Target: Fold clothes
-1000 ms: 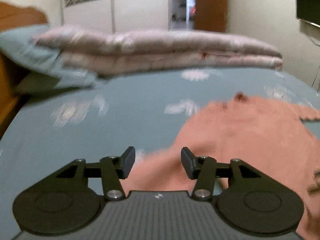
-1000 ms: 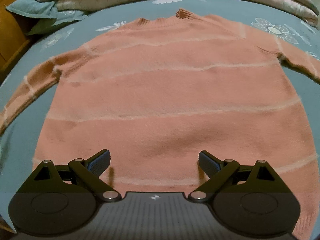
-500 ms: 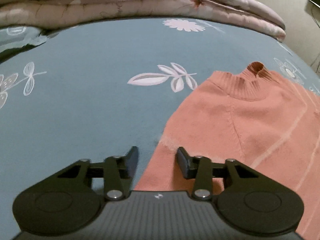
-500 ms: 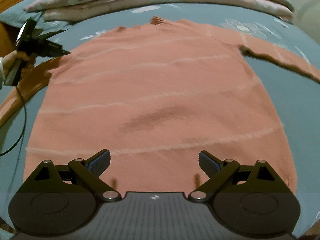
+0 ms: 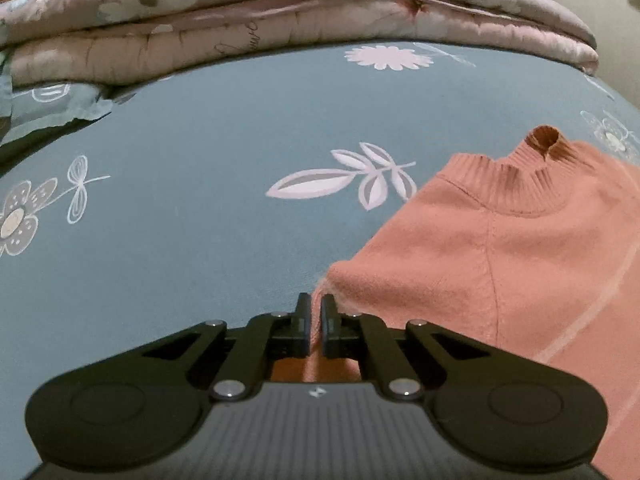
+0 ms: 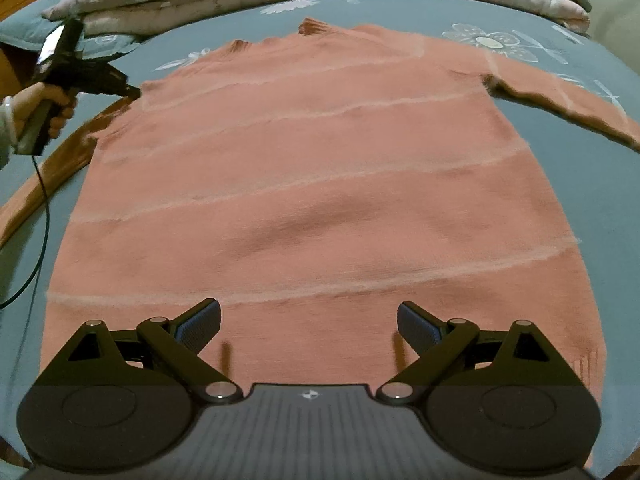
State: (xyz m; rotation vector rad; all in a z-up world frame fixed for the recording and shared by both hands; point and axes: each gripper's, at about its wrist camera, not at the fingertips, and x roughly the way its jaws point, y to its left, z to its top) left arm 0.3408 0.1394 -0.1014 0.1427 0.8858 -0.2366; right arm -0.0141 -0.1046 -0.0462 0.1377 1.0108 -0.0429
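At the left of the scene, the left gripper (image 5: 316, 322) is seen clamped on the edge of the salmon-pink knitted sweater (image 6: 304, 184), at the shoulder where the left sleeve (image 6: 44, 176) joins the body; a ridge of knit is pinched up between its closed fingers. In the right wrist view the same gripper is held in a hand (image 6: 38, 110) at the far left. The sweater is laid flat on the blue flowered bedsheet (image 5: 180, 184), its long axis running from the near hem to the ribbed collar (image 5: 520, 176) at the far end, with both sleeves spread outward. Over the near hem, the right gripper (image 6: 308, 326) is held wide open, nothing between its fingers. The left shoulder is judged ready to be carried rightward across the body, since only the left gripper has hold of cloth.
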